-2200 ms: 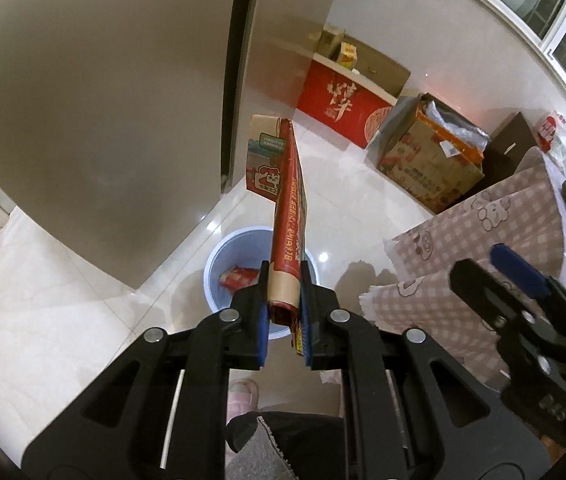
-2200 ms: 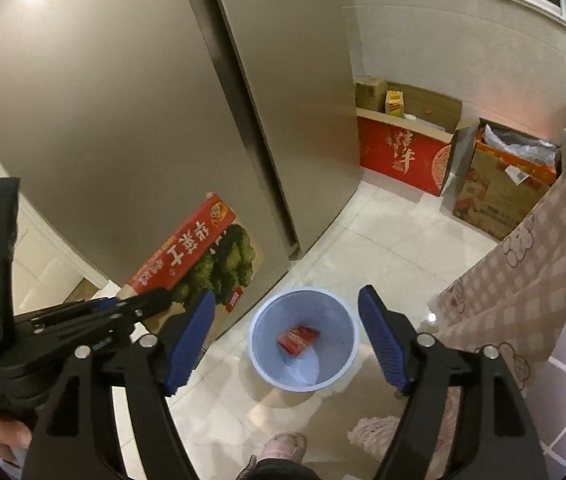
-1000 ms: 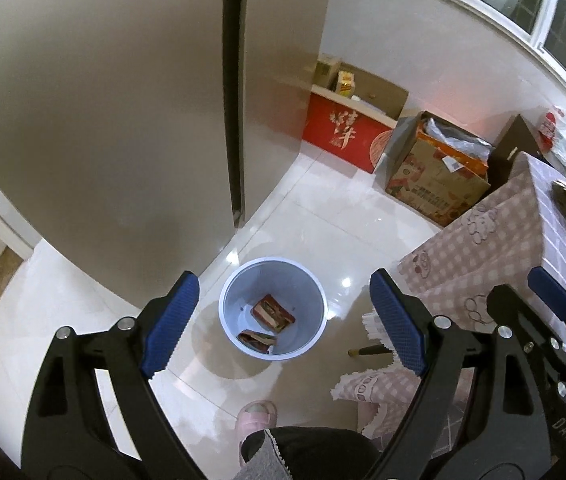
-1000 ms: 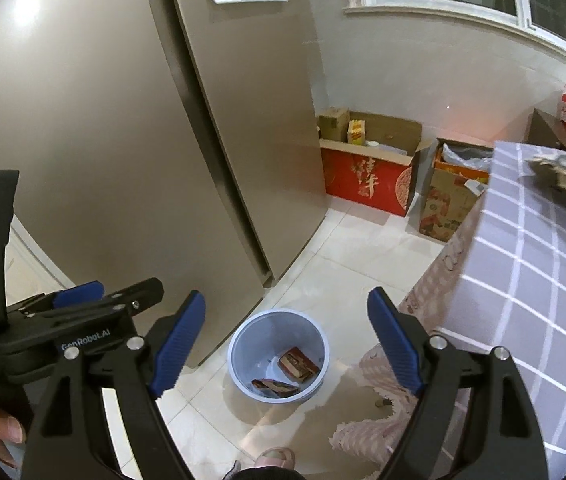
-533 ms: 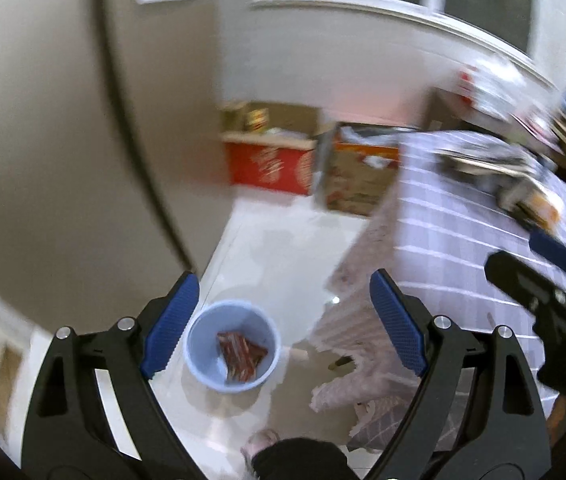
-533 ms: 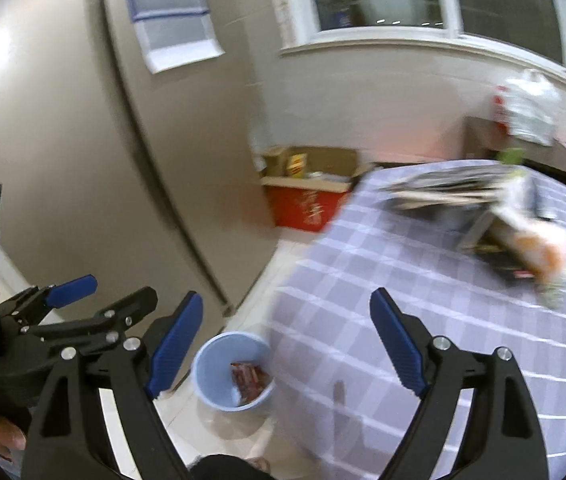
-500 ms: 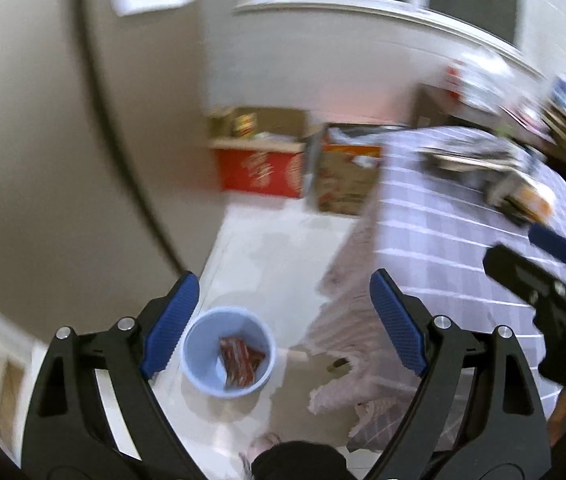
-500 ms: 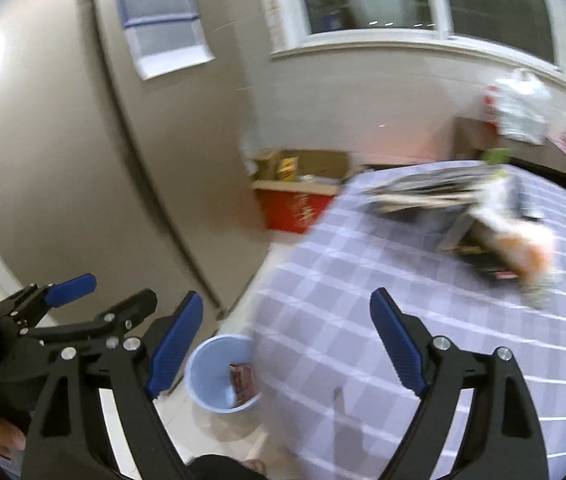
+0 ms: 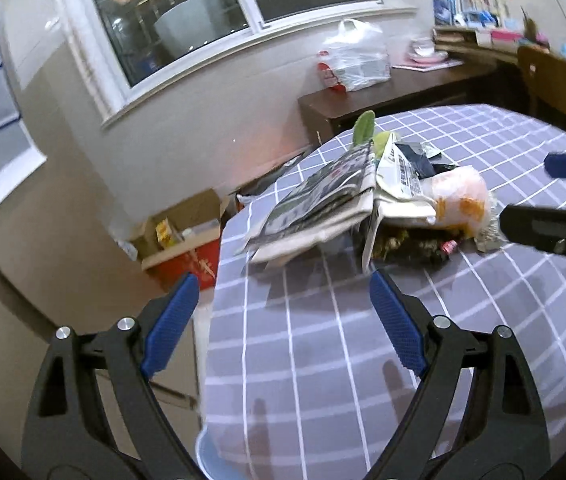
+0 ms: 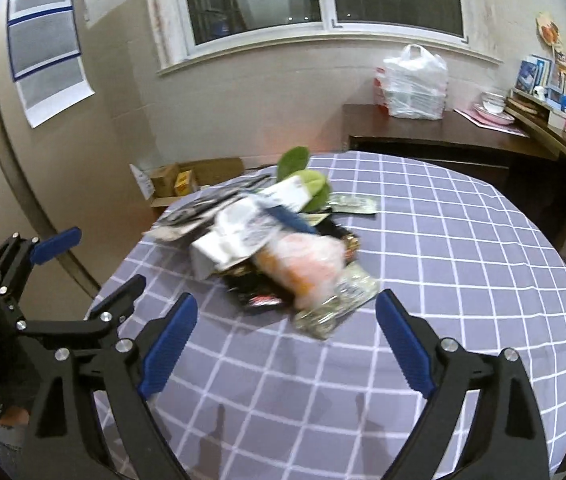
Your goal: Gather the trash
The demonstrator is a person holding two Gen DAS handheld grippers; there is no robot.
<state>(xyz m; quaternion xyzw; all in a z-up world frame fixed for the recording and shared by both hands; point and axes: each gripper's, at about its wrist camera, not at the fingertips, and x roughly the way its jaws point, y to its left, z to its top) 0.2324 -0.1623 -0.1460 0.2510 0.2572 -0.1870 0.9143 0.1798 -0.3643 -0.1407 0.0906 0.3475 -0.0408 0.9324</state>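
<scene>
A heap of trash lies on a round table with a purple checked cloth (image 9: 323, 360) (image 10: 463, 280): folded newspapers (image 9: 323, 204) (image 10: 235, 232), an orange-and-white plastic bag (image 9: 461, 196) (image 10: 303, 264), dark wrappers (image 9: 411, 246) (image 10: 259, 292) and green leaves (image 10: 303, 176). My left gripper (image 9: 283, 320) is open and empty, short of the newspapers. My right gripper (image 10: 283, 344) hangs before the heap with nothing between its fingers, its jaws opening wider. A sliver of the blue bin (image 9: 211, 460) shows under the table edge.
Cardboard boxes (image 9: 187, 236) (image 10: 187, 180) stand on the floor by the wall behind the table. A dark side table (image 10: 443, 132) under the window carries a white plastic bag (image 10: 413, 84). Shelves with small items (image 10: 555, 96) line the right wall.
Both views have swung from the blue bin on the floor up and right to the table and its heap. The flattened box held earlier lies in the bin; both grippers are empty.
</scene>
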